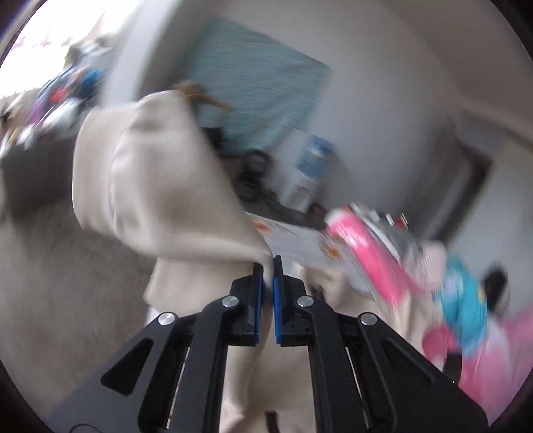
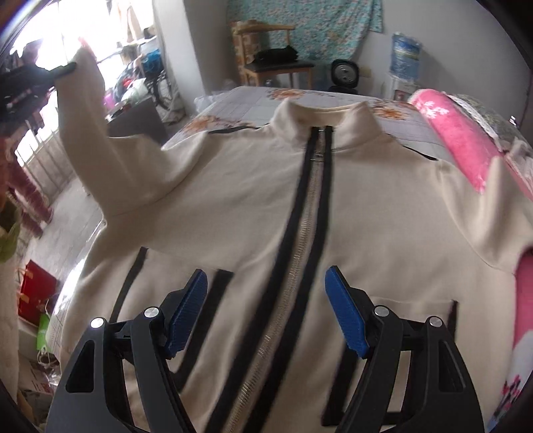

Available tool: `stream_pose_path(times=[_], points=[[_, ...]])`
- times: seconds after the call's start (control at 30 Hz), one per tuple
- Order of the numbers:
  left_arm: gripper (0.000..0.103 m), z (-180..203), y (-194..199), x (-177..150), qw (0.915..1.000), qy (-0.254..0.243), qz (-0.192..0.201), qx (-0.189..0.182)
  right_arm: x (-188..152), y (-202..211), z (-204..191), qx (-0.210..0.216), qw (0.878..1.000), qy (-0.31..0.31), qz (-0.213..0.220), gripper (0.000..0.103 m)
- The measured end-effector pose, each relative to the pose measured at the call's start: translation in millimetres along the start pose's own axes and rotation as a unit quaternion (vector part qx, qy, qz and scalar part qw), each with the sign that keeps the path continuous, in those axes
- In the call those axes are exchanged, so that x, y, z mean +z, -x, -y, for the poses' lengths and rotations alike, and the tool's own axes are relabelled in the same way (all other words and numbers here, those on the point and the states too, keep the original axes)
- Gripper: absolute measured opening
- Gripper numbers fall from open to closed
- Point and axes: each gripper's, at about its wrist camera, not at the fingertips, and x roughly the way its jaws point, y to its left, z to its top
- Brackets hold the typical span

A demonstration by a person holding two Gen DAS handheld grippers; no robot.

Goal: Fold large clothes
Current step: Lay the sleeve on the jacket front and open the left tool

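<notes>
We see a bedroom with pale grey walls [image 2: 433, 40]. A turquoise patterned cloth [image 2: 309, 20] hangs on the far wall. Below it stands a wooden chair [image 2: 276, 66] with a dark seat, and beside it a small black fan [image 2: 344, 75] on the floor. At the left, a bright window [image 2: 60, 43] gives strong daylight. The floor [image 2: 66, 206] is tiled.

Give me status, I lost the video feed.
Left gripper shut on jacket sleeve, lifted. Right gripper open above jacket front. Pink blanket alongside.
</notes>
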Motion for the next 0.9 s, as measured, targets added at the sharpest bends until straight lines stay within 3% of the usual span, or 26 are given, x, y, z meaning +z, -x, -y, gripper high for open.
stream_pose_path(times=[0.1,0.13,0.2,0.27,0.33,0.5,0.6,0.73,0.83,0.9], points=[[0.016,55,-20,-43,0.9956,-0.056,-0.070,-0.028,-11,15,22,-0.020,0.999,-0.028,0.005,0.072],[0.036,62,-31,-62,0.9930,-0.058,-0.099,-0.028,-15,19,30,-0.026,0.999,-0.039,0.004,0.072],[0.064,64,-62,-108,0.9839,-0.055,-0.170,0.007,-27,24,47,-0.035,0.997,-0.067,-0.005,0.072],[0.063,55,-77,-150,0.9741,-0.030,-0.224,0.008,-37,28,61,-0.040,0.995,-0.090,-0.014,0.072],[0.063,41,-77,-172,0.9692,0.003,-0.246,0.001,-45,34,72,-0.051,0.993,-0.102,-0.016,0.072],[0.063,19,-49,-178,0.9751,0.058,-0.212,-0.030,-43,45,93,-0.052,0.991,-0.124,0.002,0.072],[0.063,17,-50,-186,0.9786,0.055,-0.198,0.011,-23,42,103,-0.008,0.990,-0.142,0.018,0.072],[0.061,9,-57,-196,0.9725,0.036,-0.217,0.078,25,19,109,0.042,0.989,-0.141,0.028,0.072],[0.059,4,-56,-201,0.9729,0.033,-0.213,0.082,64,-14,119,0.056,0.987,-0.153,0.010,0.072],[0.059,3,-56,-201,0.9728,0.031,-0.213,0.087,84,-37,125,0.043,0.987,-0.156,-0.005,0.072]])
